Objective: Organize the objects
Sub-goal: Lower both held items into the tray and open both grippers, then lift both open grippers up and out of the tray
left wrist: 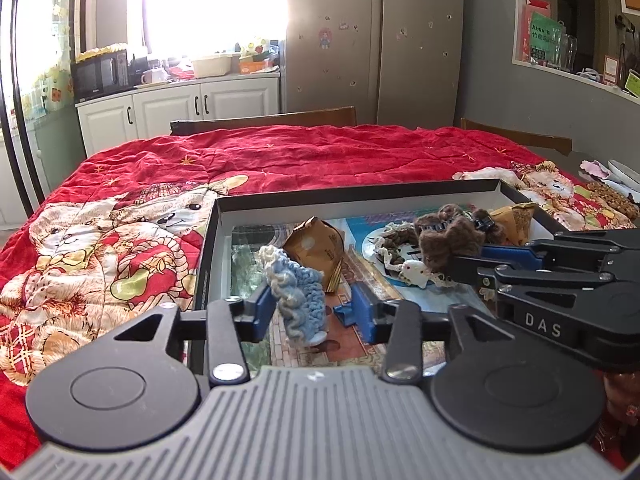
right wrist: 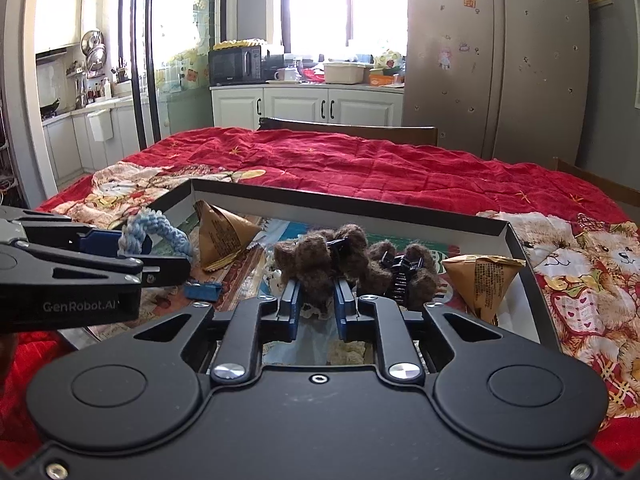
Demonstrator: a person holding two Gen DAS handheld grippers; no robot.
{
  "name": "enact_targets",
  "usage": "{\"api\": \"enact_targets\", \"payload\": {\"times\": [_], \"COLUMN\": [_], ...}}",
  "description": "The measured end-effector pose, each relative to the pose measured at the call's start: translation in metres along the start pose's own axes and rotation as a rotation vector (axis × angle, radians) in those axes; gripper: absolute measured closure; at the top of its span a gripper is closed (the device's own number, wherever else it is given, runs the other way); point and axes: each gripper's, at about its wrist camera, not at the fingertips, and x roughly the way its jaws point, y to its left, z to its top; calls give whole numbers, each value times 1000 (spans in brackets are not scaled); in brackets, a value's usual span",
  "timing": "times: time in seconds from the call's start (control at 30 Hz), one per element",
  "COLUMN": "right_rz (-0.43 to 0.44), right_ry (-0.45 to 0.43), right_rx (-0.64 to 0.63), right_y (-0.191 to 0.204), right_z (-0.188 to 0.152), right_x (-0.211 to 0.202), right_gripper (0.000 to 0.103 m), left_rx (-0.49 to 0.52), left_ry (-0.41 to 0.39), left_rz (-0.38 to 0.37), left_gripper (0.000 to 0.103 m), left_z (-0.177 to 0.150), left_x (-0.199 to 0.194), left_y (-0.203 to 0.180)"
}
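Observation:
A shallow black-rimmed box (left wrist: 352,196) lies on the red quilt. My left gripper (left wrist: 316,308) is open over the box; a blue knitted piece (left wrist: 298,292) stands between its fingers, touching the left one. It also shows in the right wrist view (right wrist: 160,232). My right gripper (right wrist: 316,304) is shut on a brown fuzzy hair clip (right wrist: 320,260), seen too in the left wrist view (left wrist: 448,244). A second brown fuzzy clip (right wrist: 404,272) lies just right of it. Two tan triangular packets (right wrist: 224,236) (right wrist: 484,284) sit in the box.
The red quilt with bear prints (left wrist: 120,240) covers the table. Chair backs (left wrist: 264,120) stand at the far edge. A small white figure and lace doily (left wrist: 412,270) lie in the box. Kitchen cabinets and a fridge (right wrist: 500,60) stand behind.

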Motion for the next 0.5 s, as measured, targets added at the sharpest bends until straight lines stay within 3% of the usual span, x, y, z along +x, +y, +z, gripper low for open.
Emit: {"api": "enact_targets", "payload": {"times": [0.07, 0.17, 0.5], "right_rz": [0, -5, 0], "right_ry": [-8, -18, -32], "right_rx": [6, 10, 20], "right_y": [0, -1, -2], "right_z": [1, 2, 3], "right_x": [-2, -5, -15], "right_gripper": [75, 70, 61], "left_rx": [-1, -6, -11], "left_ry": [-5, -8, -21], "left_rz": [2, 2, -10], "left_gripper": [36, 31, 16], "left_z": [0, 0, -2], "left_x": [-2, -3, -12], "left_y": [-1, -2, -6]}}
